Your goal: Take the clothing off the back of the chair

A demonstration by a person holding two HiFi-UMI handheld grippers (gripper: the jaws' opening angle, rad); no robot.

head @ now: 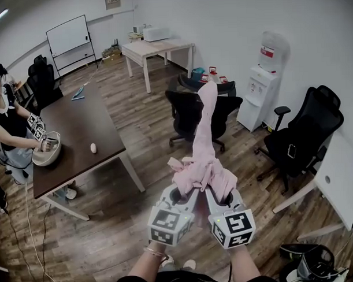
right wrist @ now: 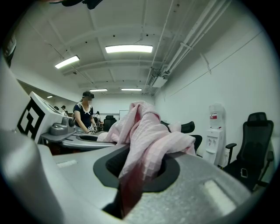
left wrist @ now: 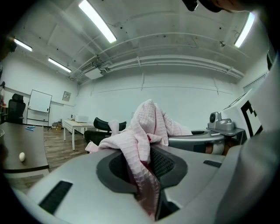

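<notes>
**A:** Brown wood table (head: 78, 132) along the left, a person (head: 8, 132) busy at its far side. Black mesh office chair (head: 187, 114) dead ahead, white water dispenser (head: 261, 94) beyond it.

**B:** And the pink waffle-weave garment (head: 203, 160)?

**A:** Stretched from the chair's back down to both tongs! Left gripper (head: 181, 196) and right gripper (head: 217, 195), side by side, each pinch a bunch; the cloth heaps over their tips.
</notes>
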